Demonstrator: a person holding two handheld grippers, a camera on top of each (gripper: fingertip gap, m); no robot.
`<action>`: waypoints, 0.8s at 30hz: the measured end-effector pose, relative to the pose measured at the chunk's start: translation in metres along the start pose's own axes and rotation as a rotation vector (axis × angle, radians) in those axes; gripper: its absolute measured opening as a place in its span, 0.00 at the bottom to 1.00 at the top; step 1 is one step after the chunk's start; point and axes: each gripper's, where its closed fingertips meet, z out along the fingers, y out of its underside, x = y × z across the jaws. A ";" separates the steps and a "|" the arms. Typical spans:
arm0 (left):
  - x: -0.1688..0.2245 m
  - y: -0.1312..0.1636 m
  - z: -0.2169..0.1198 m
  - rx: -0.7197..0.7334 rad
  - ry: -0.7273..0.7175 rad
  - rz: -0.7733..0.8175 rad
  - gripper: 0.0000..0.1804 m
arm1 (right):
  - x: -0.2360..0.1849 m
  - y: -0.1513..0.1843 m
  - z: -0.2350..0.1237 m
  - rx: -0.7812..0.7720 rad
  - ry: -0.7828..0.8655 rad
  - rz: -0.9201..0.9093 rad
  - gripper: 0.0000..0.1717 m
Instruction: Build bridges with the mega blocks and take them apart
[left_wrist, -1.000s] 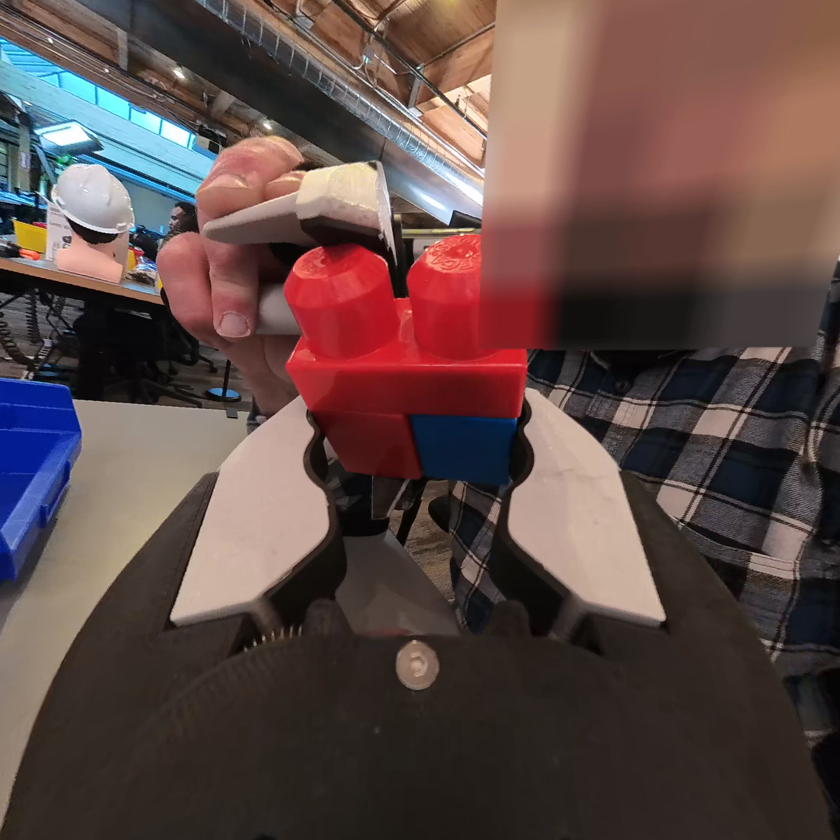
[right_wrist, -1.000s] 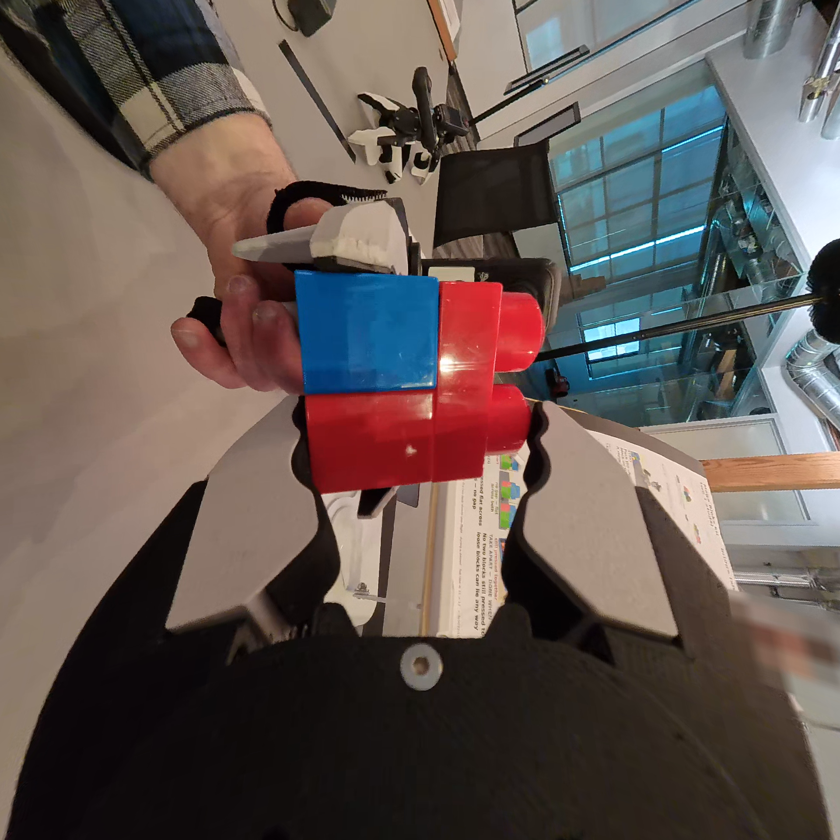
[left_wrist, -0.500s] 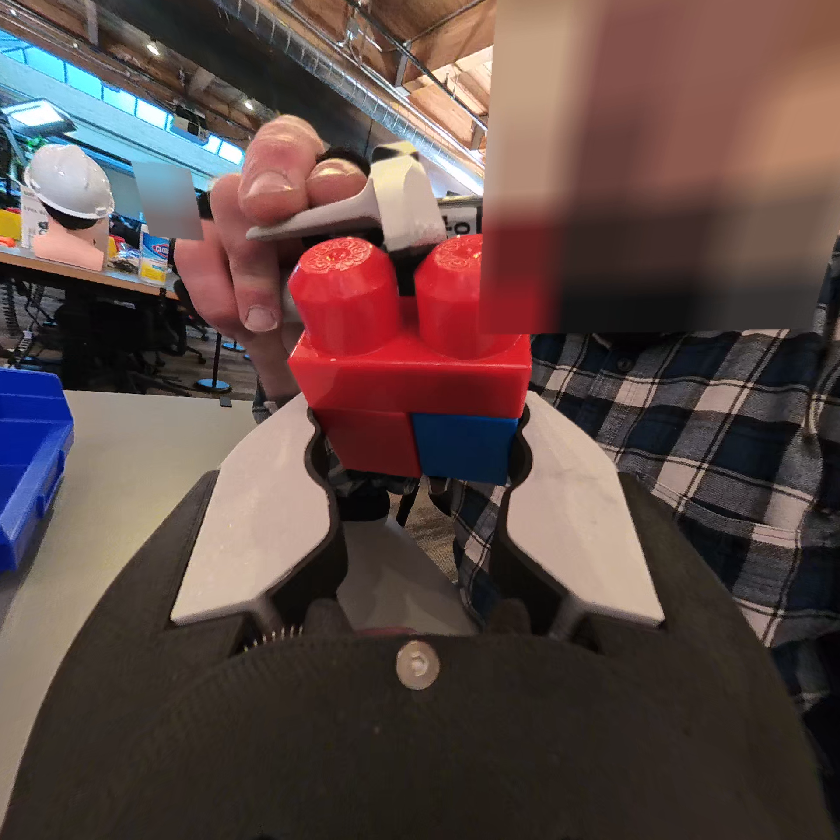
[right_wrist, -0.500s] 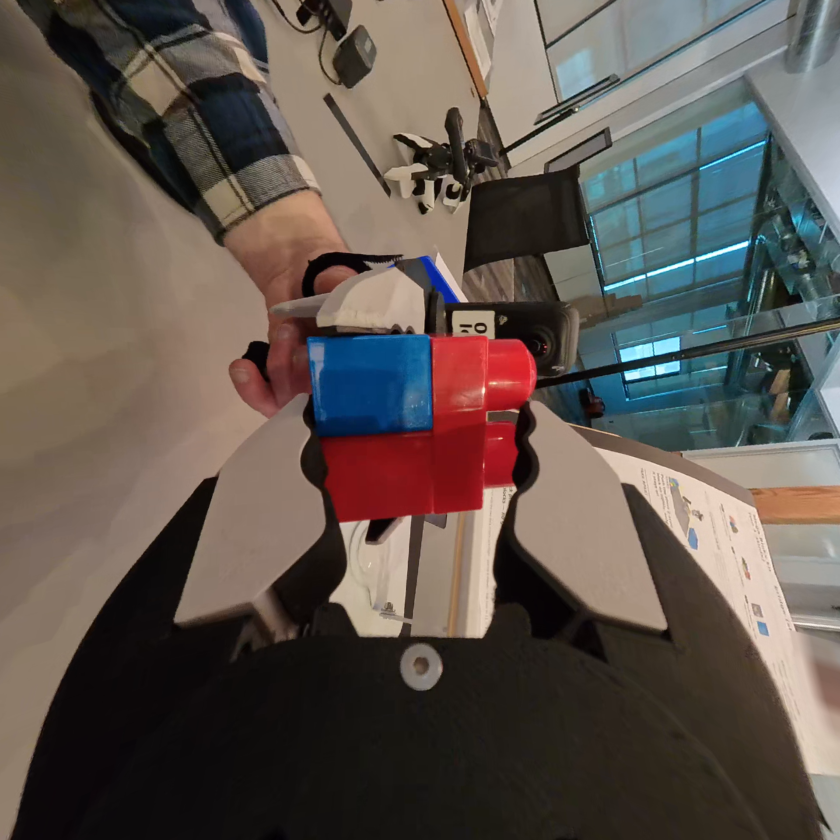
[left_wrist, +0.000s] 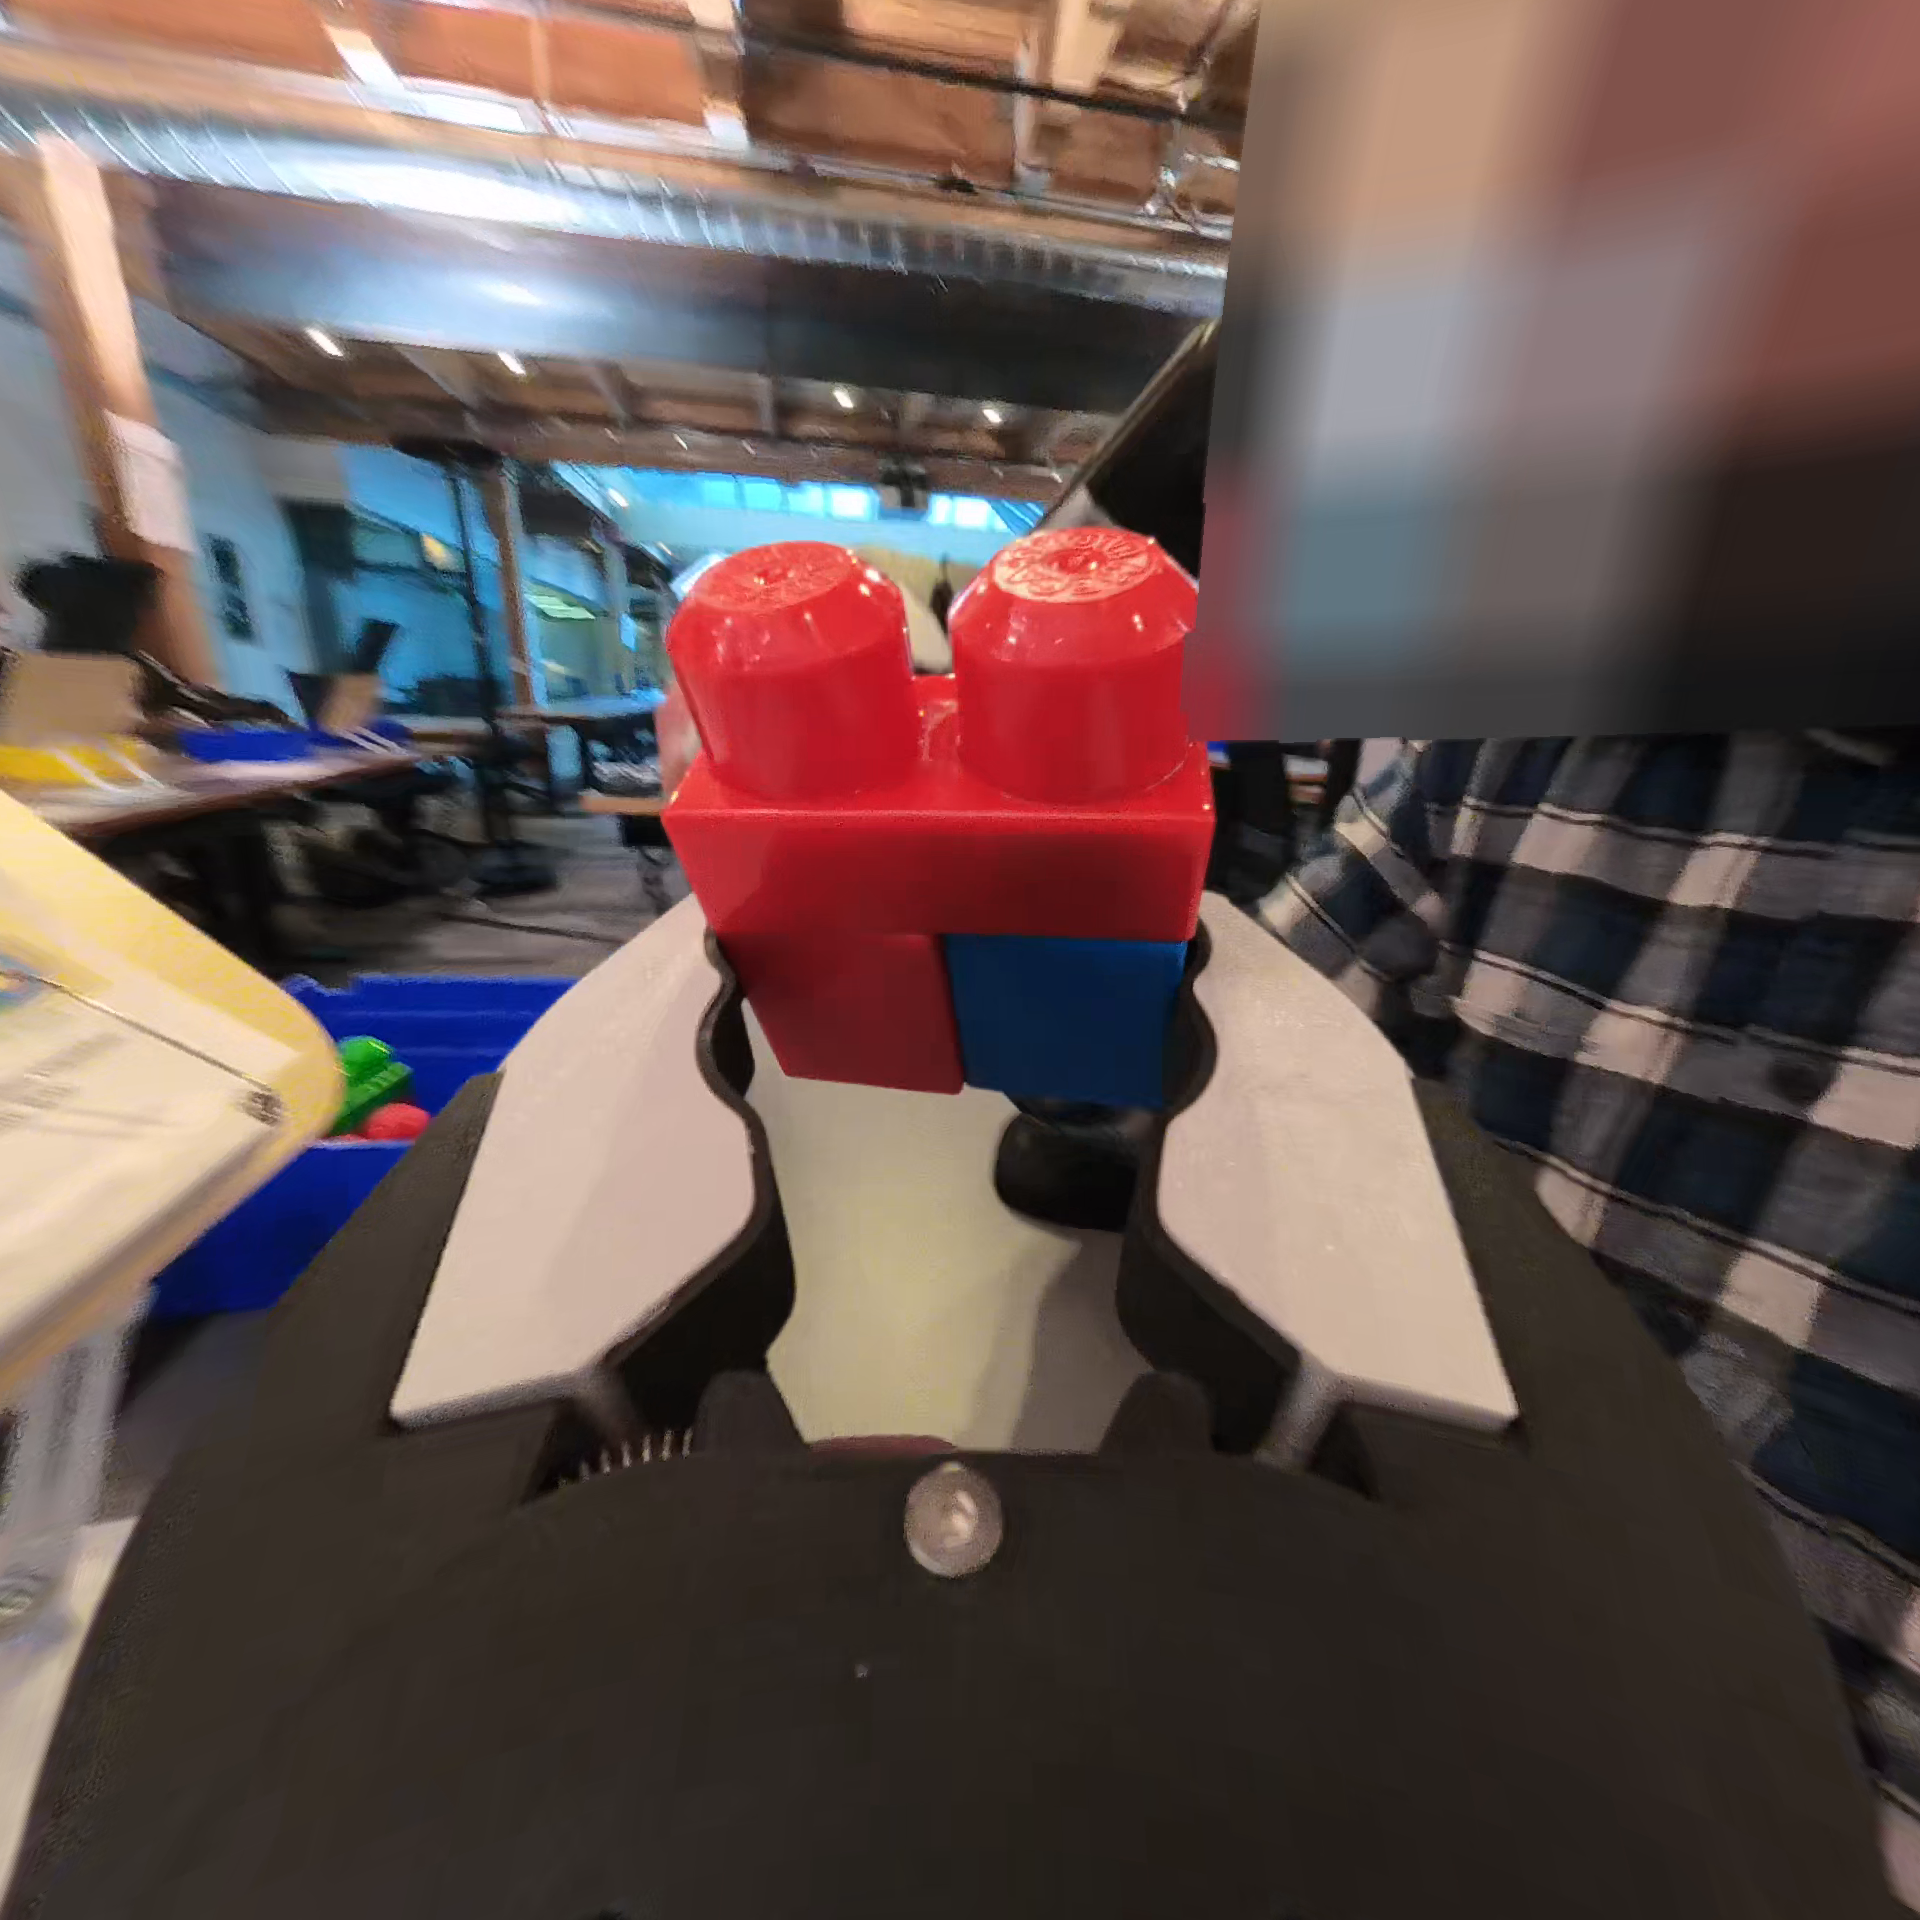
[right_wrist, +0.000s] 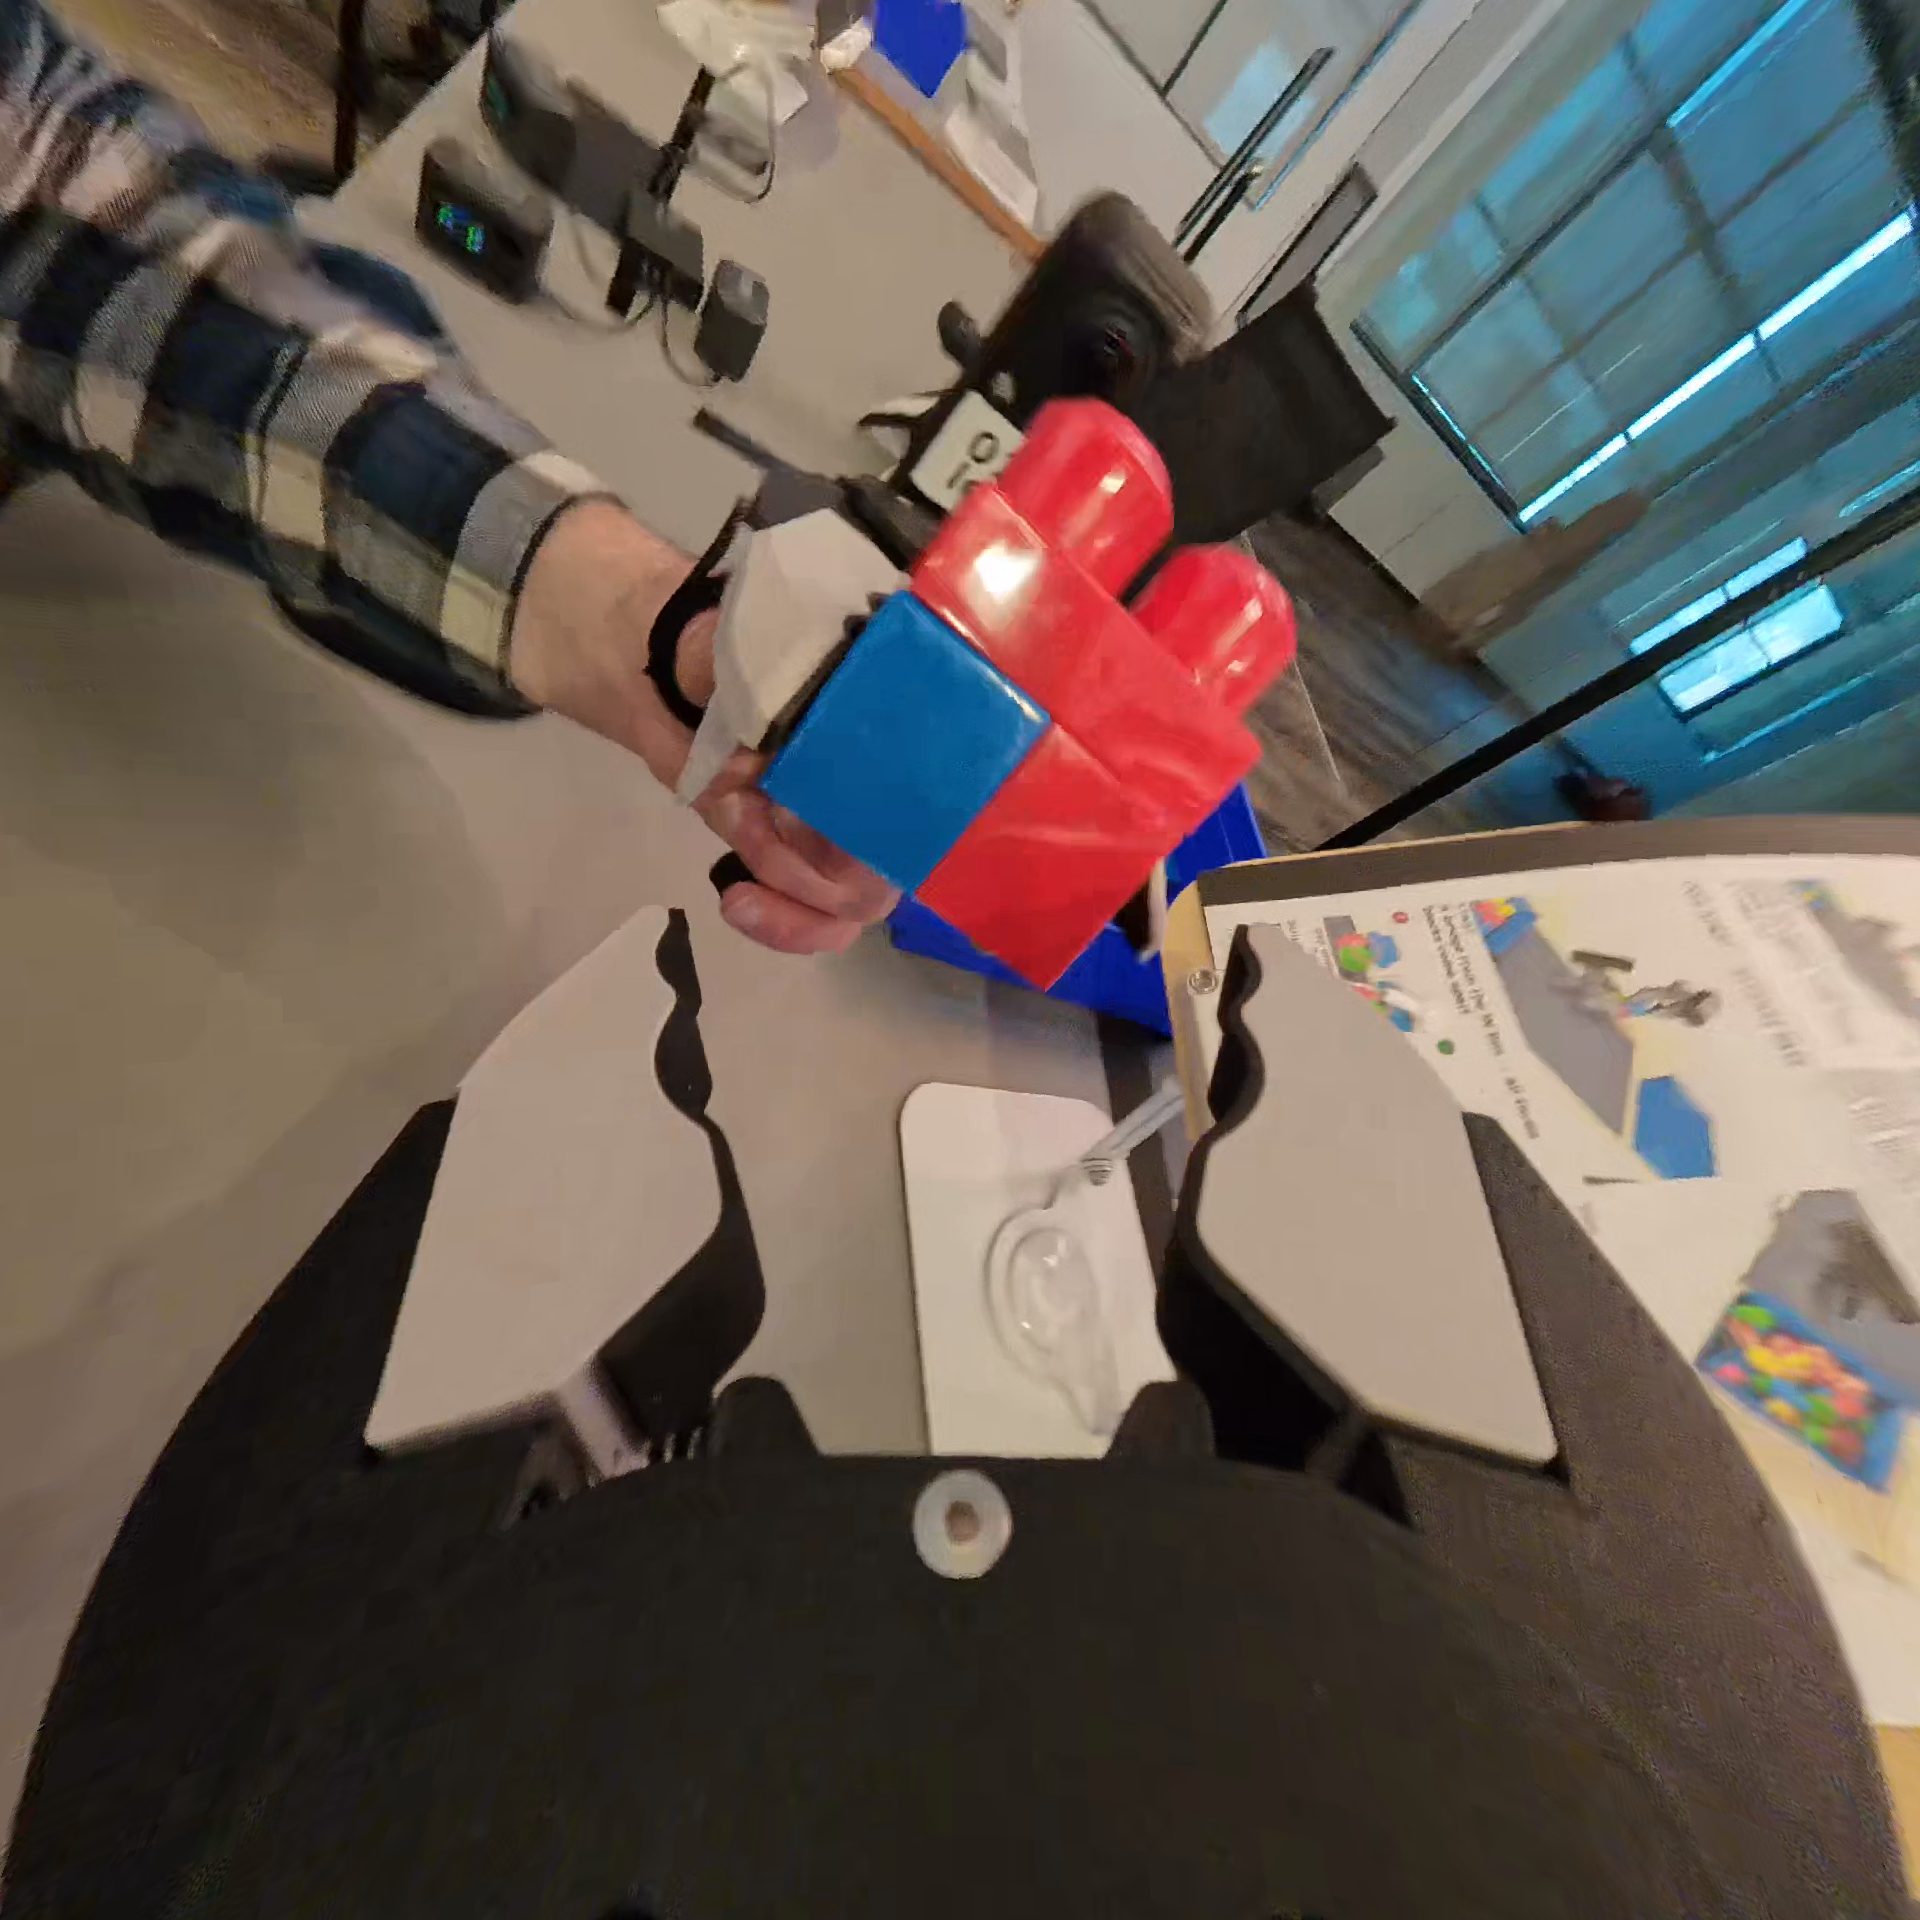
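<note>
My left gripper (left_wrist: 961, 1013) is shut on a small block bridge (left_wrist: 940, 862): a red two-stud block on top of a red block and a blue block (left_wrist: 1065, 1018). Its pads press on the two lower blocks from either side. In the right wrist view the same bridge (right_wrist: 1023, 717) is held up in the air by the left gripper's fingers (right_wrist: 774, 623) and a hand. My right gripper (right_wrist: 961, 997) is open and empty, a short way below and in front of the bridge, above the table.
A blue bin (left_wrist: 312, 1174) with green and red blocks stands at the left; it also shows behind the bridge in the right wrist view (right_wrist: 1143, 966). An instruction sheet on a board (right_wrist: 1621, 1039) lies at the right. A white card (right_wrist: 1008, 1247) lies on the grey table (right_wrist: 260, 883). A person in a plaid shirt (left_wrist: 1610, 1039) is close. Less than 4 cm separates the two grippers' tips.
My right gripper let go of the bridge, opened wider and drew back from it. The left gripper kept hold and swung the bridge round toward the blue bin.
</note>
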 end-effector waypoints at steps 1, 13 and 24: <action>-0.002 -0.008 -0.003 0.021 -0.028 0.040 0.43 | 0.003 0.000 0.002 0.014 -0.005 0.064 0.55; 0.000 -0.022 0.003 -0.014 -0.134 0.304 0.43 | -0.002 -0.015 0.012 0.167 -0.131 0.314 0.43; -0.003 -0.017 0.002 -0.051 -0.174 0.303 0.43 | -0.002 -0.012 0.011 0.209 -0.179 0.331 0.42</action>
